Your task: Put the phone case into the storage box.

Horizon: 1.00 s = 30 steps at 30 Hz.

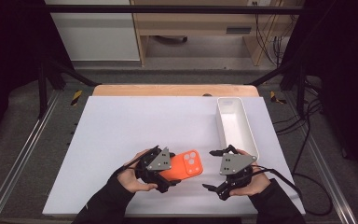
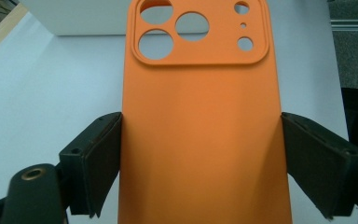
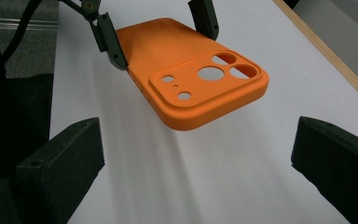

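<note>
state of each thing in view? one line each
case: back up, held off the table by its long edges
left claw: shut on case
right claw: open, nothing between its jaws, facing the case
bin: upright, nothing in it

Left gripper: black frame, 2 black jaws with flat matte pads, brass-ringed screw hole, grey 3-cornered top plate with dark holes, black cable. Right gripper: same build, black cable looping off the table edge. Person: black long sleeves on both forearms.
</note>
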Tool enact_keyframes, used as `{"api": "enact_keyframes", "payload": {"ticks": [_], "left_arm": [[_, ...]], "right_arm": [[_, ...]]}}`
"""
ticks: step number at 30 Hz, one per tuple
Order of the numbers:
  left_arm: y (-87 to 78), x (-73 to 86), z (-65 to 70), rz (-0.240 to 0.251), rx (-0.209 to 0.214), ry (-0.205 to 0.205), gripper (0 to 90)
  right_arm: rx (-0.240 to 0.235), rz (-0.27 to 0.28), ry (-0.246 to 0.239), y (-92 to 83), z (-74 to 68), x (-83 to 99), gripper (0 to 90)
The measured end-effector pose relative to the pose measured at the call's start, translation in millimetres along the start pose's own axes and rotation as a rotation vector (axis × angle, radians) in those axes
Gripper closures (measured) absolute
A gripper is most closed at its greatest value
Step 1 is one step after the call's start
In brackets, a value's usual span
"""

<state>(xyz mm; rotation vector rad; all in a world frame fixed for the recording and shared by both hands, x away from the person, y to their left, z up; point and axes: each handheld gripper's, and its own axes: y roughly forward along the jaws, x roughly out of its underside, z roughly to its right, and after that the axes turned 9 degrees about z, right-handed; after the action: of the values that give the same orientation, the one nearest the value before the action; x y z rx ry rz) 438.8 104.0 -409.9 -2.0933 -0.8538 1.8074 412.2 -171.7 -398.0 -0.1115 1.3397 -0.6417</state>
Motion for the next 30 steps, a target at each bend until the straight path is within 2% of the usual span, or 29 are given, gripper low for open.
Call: {"api": "enact_keyframes", "payload": {"ticks": [20,30], "left_arm": [[2.4,-6.9,5.8,0.019,0.025,0.045,15.6],[3.8,-8.7,7.5,0.020,0.038,0.059,15.6]], "right_arm": [[-0.018,-0.034,-0.073,3.2,-1.4,-6.9,2.9],[-0.028,-0.043,-0.090,5.7,-0.4,-5.8,2.9]]}}
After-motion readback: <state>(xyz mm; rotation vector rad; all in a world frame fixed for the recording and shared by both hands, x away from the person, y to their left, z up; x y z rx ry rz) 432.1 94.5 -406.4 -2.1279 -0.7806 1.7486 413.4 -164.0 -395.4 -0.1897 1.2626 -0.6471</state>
